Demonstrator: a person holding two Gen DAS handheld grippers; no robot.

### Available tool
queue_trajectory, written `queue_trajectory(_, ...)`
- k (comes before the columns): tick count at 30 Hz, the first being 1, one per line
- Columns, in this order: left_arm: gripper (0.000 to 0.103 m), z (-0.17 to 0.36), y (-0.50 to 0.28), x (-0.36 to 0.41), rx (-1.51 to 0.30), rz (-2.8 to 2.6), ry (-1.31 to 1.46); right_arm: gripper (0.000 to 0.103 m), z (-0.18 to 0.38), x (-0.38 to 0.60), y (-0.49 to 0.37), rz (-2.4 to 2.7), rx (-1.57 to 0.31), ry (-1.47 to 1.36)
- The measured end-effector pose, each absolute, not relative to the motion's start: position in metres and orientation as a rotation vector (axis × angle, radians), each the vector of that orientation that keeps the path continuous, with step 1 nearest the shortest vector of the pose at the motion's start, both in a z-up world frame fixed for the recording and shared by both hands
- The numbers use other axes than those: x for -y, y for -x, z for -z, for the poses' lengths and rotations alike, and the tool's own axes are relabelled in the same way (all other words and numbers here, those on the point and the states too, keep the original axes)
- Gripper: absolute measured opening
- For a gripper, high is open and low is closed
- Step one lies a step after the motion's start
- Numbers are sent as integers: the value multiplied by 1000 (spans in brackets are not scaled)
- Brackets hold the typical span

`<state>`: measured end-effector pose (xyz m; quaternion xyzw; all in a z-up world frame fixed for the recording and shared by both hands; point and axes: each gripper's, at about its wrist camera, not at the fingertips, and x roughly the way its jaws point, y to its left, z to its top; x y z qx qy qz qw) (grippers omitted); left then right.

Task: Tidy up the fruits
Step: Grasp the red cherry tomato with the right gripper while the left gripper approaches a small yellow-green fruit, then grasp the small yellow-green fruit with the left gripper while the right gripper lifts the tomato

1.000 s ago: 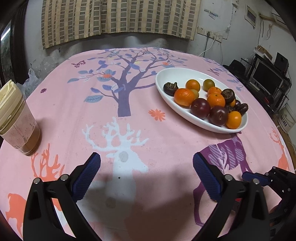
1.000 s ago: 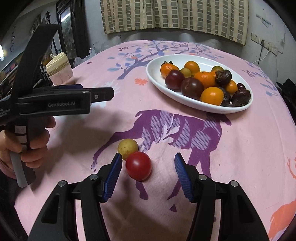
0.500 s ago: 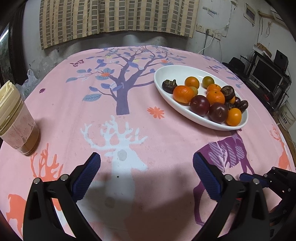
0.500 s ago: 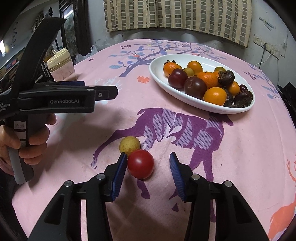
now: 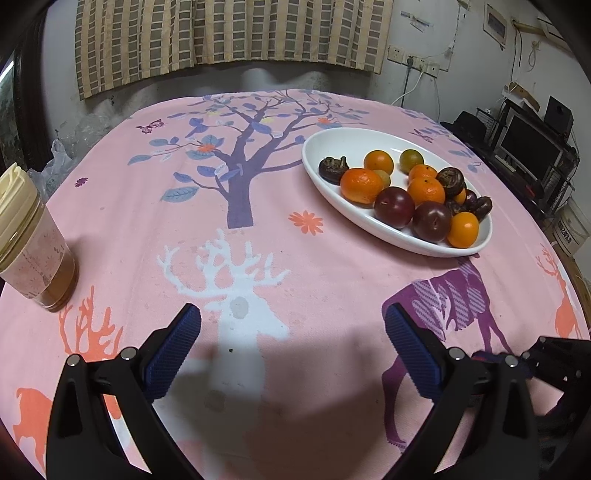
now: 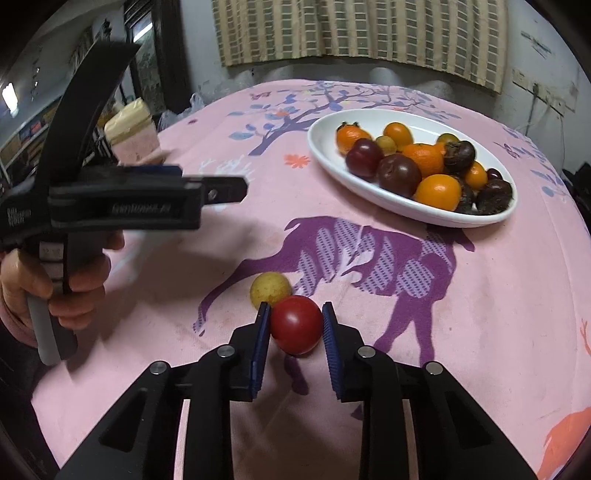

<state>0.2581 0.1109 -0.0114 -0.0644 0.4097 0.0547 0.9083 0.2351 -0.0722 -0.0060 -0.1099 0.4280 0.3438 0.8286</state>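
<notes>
Red fruit [image 6: 296,324] pinched on the pink cloth [image 6: 461,295], near the plate [image 6: 325,147].

Round, glossy and red, it sits on the cloth touching a yellow fruit [image 6: 269,290]. The right gripper [image 6: 295,321] has closed its blue pads on it from both sides. The left gripper [image 5: 293,332] hangs wide open, holding nothing. Only the right view shows these two fruits; the left view shows the plate and a lidded jar [image 5: 31,240].

Checked curtain [image 5: 229,37], grey wall [image 5: 436,26], monitor [image 5: 528,147]
</notes>
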Motion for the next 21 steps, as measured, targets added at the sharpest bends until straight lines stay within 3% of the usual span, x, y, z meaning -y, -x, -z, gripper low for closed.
queue_trajectory(5, 94, 7, -252, -81, -836, 73, 76, 28, -2, 106, -256, -629, -906, 61)
queue_trajectory(6, 89, 8, -249, -72, -837, 118, 52, 28, -3, 114, -260, -606, -907, 31)
queue_trajectory(8, 65, 11, -244, -51, -850, 201, -17, 28, -3, 123, -266, -570, -912, -7)
queue_trajectory(10, 56, 15, -240, -37, -866, 253, -52, 29, -2, 130, -270, -551, -919, -34)
queue_trajectory(21, 36, 27, -237, -19, -903, 321, -78, 29, 5, 130, -273, -530, -940, -25)
